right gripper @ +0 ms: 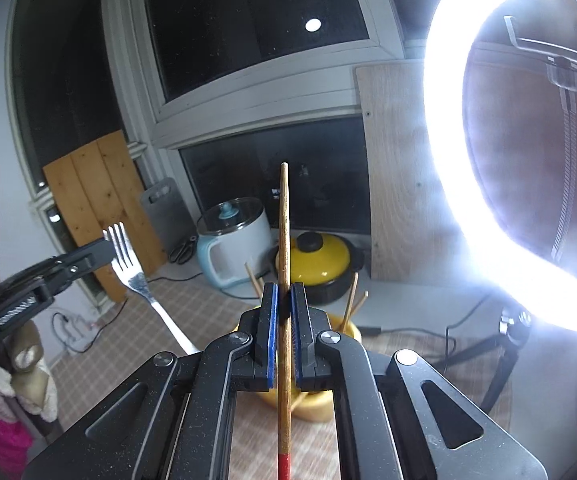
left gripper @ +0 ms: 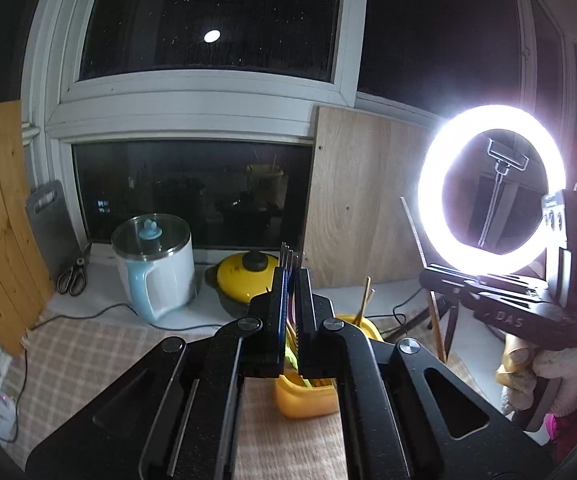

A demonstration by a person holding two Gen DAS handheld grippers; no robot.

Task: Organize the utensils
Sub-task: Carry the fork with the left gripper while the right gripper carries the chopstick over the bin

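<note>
Your left gripper is clamped on a fork. From its own camera only the tine tips poke up past the fingertips; the right wrist view shows the fork whole, tines up, handle slanting down behind that gripper.

Your right gripper is pinched tight on a single chopstick. The stick runs straight through the pads: pale tip well above the fingertips, red end low, near the camera.

The yellow holder sits directly below and just ahead of both grippers, on the checked cloth. More chopsticks already lean out of it beyond the right fingertips. Both utensils look clear of its rim; judged, not certain, since the fingers hide most of it.

Doing this step well, as I read it:
- Decide which compartment each piece goes to before you lower. The dividers cannot be made out from here.
- Lower one hand at a time. The two tools are near each other above one small container.
- Keep the chopstick upright so its low end enters first and misses the leaning sticks.
- The fork is held near the tines, so its long handle may swing. Steady it over the opening, then release only once the handle end is inside.

Risks: nudging the light holder, and glare from the ring light close by the right gripper.
</note>
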